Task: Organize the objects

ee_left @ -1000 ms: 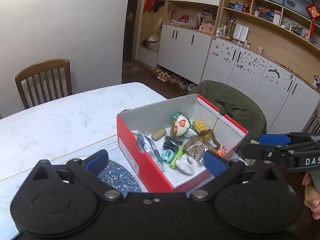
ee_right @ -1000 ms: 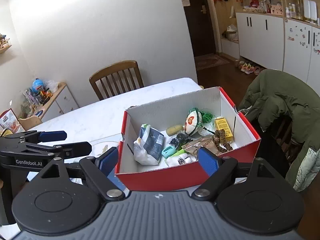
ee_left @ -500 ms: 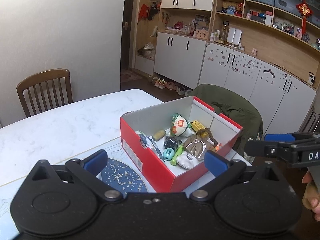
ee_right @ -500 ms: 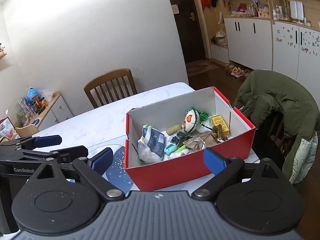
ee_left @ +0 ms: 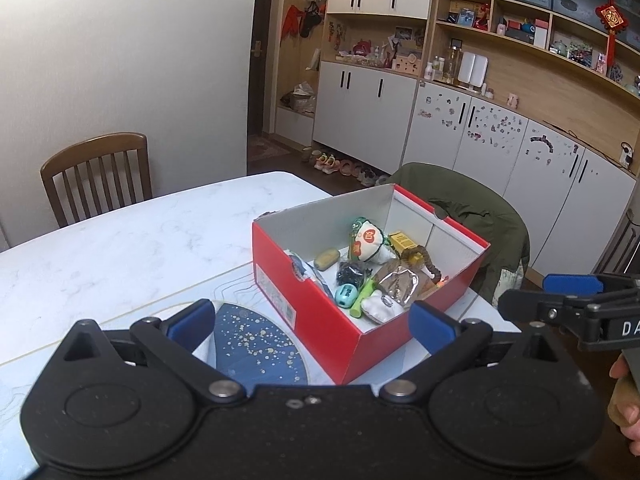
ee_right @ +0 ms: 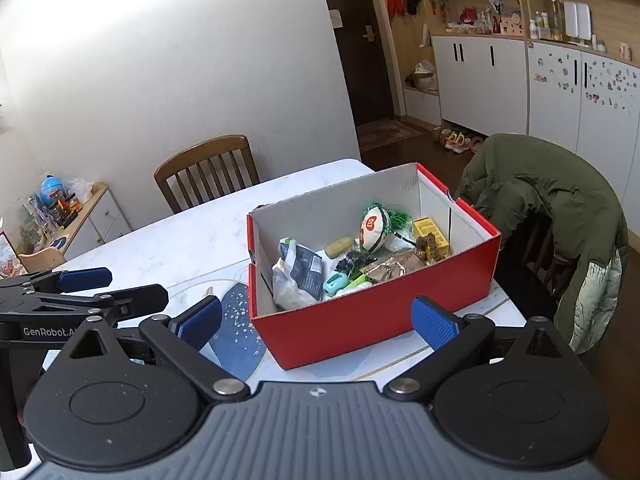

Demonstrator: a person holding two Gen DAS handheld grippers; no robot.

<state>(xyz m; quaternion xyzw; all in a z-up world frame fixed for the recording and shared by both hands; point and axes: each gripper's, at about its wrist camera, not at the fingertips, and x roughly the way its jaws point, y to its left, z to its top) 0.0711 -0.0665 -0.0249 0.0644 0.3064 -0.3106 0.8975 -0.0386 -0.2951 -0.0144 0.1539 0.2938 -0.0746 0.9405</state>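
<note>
Red cardboard box (ee_left: 352,332), open-topped, white inside, on a white marble-look table (ee_left: 120,240); all places below are given from this box.

Contents, one loose heap on the floor of the box:
- crumpled plastic bag with dark label (ee_right: 298,276), at the left wall
- tan oval piece (ee_right: 340,246), toward the far wall
- white-and-green pouch with red mark (ee_right: 375,227), far side, upright
- yellow carton (ee_right: 428,230), far right corner
- brown beaded string (ee_left: 430,264), beside the carton
- foil wrapper (ee_left: 398,284), middle
- black clump (ee_left: 350,274), middle
- teal gadget (ee_left: 346,295), green stick (ee_left: 362,299) and white bundle (ee_left: 380,306), near side

Outside: blue speckled mat (ee_left: 256,344) against the left wall; no loose pieces seen on the table.

Left gripper (ee_left: 312,322): jaws released, spread wide, nothing between them, held before and above the near left corner.
Right gripper (ee_right: 316,322): jaws likewise apart and empty, before the long near wall.

Status: things lie gathered in the box, which fits either a finished gathering or a heap awaiting sorting. Any reach in should, in my judgement, come from above, clear of the cardboard rim, and take one piece only.
</note>
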